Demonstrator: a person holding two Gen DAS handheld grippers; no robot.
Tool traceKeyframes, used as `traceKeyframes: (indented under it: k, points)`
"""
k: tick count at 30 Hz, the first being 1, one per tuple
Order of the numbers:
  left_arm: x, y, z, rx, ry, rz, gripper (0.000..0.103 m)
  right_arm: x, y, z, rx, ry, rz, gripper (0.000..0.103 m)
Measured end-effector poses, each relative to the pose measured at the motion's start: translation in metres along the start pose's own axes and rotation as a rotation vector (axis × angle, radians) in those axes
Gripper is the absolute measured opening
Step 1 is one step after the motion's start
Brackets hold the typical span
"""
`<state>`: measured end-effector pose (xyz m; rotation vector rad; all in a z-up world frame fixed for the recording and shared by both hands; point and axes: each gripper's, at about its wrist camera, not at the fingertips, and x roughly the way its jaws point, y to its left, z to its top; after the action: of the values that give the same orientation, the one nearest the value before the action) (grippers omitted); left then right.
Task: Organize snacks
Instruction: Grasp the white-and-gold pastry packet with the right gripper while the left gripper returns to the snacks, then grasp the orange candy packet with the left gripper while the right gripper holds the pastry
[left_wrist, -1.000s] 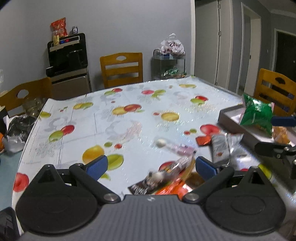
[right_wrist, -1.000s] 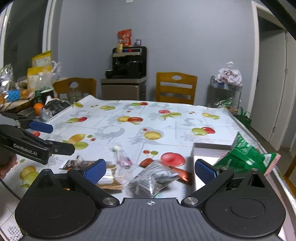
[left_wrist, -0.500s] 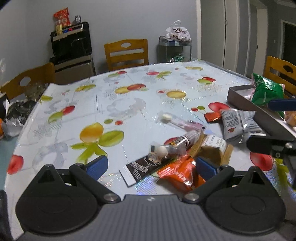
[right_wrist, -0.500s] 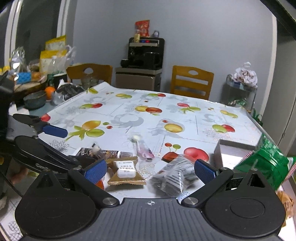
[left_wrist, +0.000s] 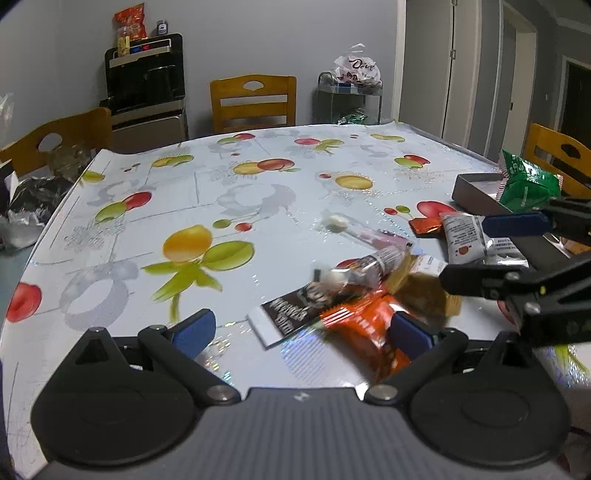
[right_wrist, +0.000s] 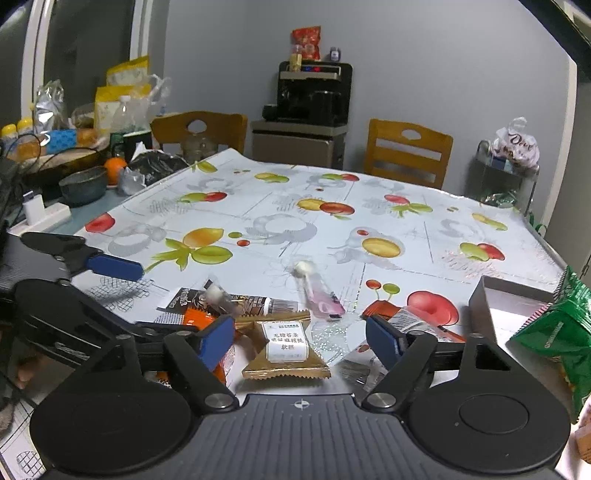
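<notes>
Loose snacks lie on the fruit-print tablecloth (left_wrist: 258, 199): an orange packet (left_wrist: 365, 325), a black bar (left_wrist: 291, 314), a gold-brown pastry pack (right_wrist: 286, 345), a pink lollipop (right_wrist: 317, 291) and a silver sachet (left_wrist: 465, 240). A grey tray (right_wrist: 480, 299) at the right holds a green bag (right_wrist: 557, 332). My left gripper (left_wrist: 303, 332) is open over the black bar and orange packet. My right gripper (right_wrist: 301, 338) is open with the pastry pack between its fingers; it also shows in the left wrist view (left_wrist: 484, 251).
Wooden chairs (left_wrist: 253, 101) stand around the table. A black appliance (right_wrist: 310, 92) on a cabinet stands by the back wall. A wire rack (left_wrist: 349, 96) holds bags. A cluttered side counter with a bowl (right_wrist: 77, 184) and an orange lies left of the table.
Both grippers have moved down and in toward the snack pile. The right gripper now straddles the pastry pack; the left now sits over the orange packet and black bar. Both stayed open.
</notes>
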<state>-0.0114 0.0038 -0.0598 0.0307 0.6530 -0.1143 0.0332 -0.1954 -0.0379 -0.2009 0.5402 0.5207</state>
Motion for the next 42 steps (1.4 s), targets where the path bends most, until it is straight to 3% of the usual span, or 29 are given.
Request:
traceKeyframes:
  k: [7, 14, 16, 21, 29, 34, 42]
  points:
    - [-0.011, 0.000, -0.003, 0.029, -0.006, 0.011, 0.102, 0.016, 0.004, -0.002, -0.015, 0.030, 0.038, 0.064]
    - [-0.012, -0.013, -0.003, 0.061, -0.003, -0.001, 0.102, 0.031, -0.006, -0.006, 0.048, 0.084, 0.077, 0.063]
    - [-0.011, -0.015, -0.003, 0.063, 0.002, -0.004, 0.102, 0.034, -0.009, -0.008, 0.063, 0.099, 0.095, 0.050]
    - [-0.010, -0.023, -0.002, 0.073, 0.006, -0.009, 0.102, 0.028, -0.012, -0.011, 0.085, 0.095, 0.106, 0.041]
    - [-0.003, -0.039, 0.000, 0.070, 0.014, -0.011, 0.102, -0.002, -0.017, -0.017, 0.058, 0.054, 0.032, 0.037]
    - [0.002, -0.035, 0.001, -0.009, 0.007, -0.011, 0.101, -0.016, -0.026, -0.024, 0.077, 0.050, 0.039, 0.037]
    - [0.016, -0.050, 0.002, -0.028, 0.032, 0.007, 0.075, -0.020, -0.028, -0.032, 0.075, 0.048, 0.049, 0.037]
